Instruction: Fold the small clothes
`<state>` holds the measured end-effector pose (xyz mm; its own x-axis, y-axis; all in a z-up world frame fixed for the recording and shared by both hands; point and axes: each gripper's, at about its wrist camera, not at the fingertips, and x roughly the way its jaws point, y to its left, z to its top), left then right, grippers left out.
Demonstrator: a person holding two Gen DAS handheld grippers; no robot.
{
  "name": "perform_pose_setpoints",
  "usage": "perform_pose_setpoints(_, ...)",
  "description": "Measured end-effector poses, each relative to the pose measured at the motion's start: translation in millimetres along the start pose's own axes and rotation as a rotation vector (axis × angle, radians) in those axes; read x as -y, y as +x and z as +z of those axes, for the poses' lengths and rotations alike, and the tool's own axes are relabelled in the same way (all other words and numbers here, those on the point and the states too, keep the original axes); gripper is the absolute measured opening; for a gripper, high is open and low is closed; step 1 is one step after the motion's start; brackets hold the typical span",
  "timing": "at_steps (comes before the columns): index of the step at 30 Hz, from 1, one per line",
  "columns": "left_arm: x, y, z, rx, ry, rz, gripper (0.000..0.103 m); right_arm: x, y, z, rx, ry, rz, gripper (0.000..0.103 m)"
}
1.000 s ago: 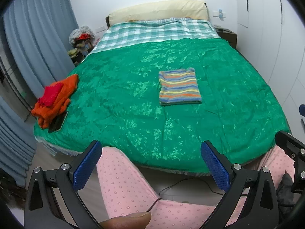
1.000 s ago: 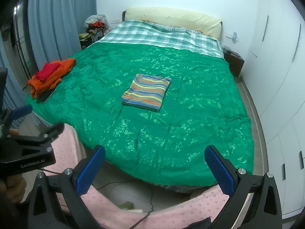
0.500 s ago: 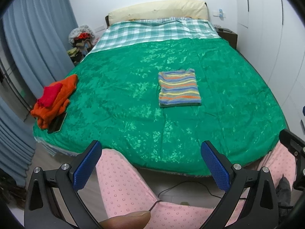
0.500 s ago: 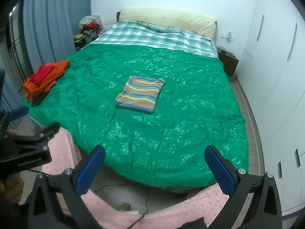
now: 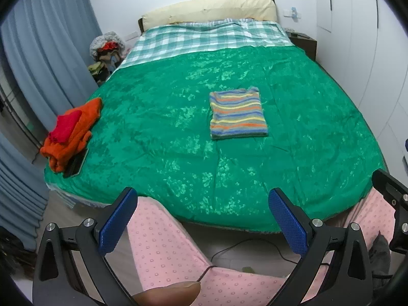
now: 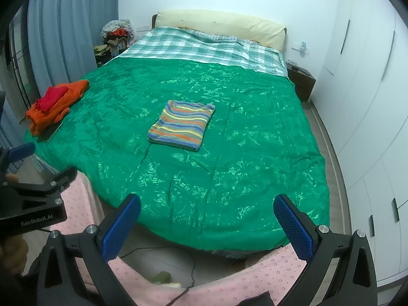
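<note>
Folded striped garment mid-bed, both tongs back off the near edge.

Left wrist view: the left tongs (image 5: pixel 202 216) gape wide, holding nothing; the striped garment (image 5: pixel 238 113) lies folded on the green bed (image 5: pixel 163 137), so this fold looks finished. The orange and red pile (image 5: pixel 70 134) at far left seems next, calling for a reach left.
Right wrist view: the right tongs (image 6: pixel 206 223) gape empty too; the pile's own folds are hard to make out.

Your view: curtain (image 5: pixel 46 58) at nine o'clock, pillow (image 5: pixel 209 9) at twelve, wardrobe (image 6: pixel 369 81) at three, nightstand (image 6: pixel 301 81) beside it.
</note>
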<state>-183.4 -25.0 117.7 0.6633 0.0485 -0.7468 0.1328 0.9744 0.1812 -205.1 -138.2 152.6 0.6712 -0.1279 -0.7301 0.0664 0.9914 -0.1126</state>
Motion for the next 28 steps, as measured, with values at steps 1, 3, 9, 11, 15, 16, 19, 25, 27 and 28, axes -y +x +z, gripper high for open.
perform_pose_setpoints(1,0.2,0.3,0.1,0.000,0.000,0.000,0.103,-0.4,0.7,-0.3,-0.001,0.001,-0.002,0.102)
perform_pose_setpoints(3,0.8,0.0,-0.1,0.001,-0.002,0.000,0.103,-0.6,2.0,-1.2,-0.003,0.003,-0.006,0.102)
perform_pose_setpoints(9,2.3,0.9,1.1,0.009,-0.010,-0.003,0.103,-2.1,4.0,-1.4,0.001,0.002,-0.021,0.102)
perform_pose_setpoints(11,3.1,1.6,0.9,0.005,-0.010,-0.006,0.103,-3.4,4.9,-1.6,-0.001,0.001,-0.022,0.102)
perform_pose_setpoints(15,4.9,3.8,2.4,-0.002,-0.007,-0.009,0.103,-3.6,4.3,-1.0,0.000,0.003,-0.022,0.102)
perform_pose_setpoints(16,5.4,4.1,2.4,-0.003,-0.006,-0.010,0.103,-3.6,4.4,-0.9,-0.001,0.003,-0.023,0.102)
perform_pose_setpoints(19,5.9,4.0,2.9,-0.003,-0.008,-0.014,0.103,-3.5,4.3,-0.9,-0.001,0.002,-0.022,0.102)
perform_pose_setpoints(25,6.6,3.8,2.8,0.002,-0.003,-0.016,0.103,-2.5,4.8,-0.4,-0.001,0.002,-0.021,0.102)
perform_pose_setpoints(27,7.6,2.7,2.5,0.014,0.002,-0.010,0.103,-2.6,4.9,-0.4,-0.002,0.002,-0.020,0.102)
perform_pose_setpoints(28,8.2,2.1,2.7,0.018,0.004,-0.006,0.103,-2.3,4.7,-0.3,-0.001,0.001,-0.021,0.102)
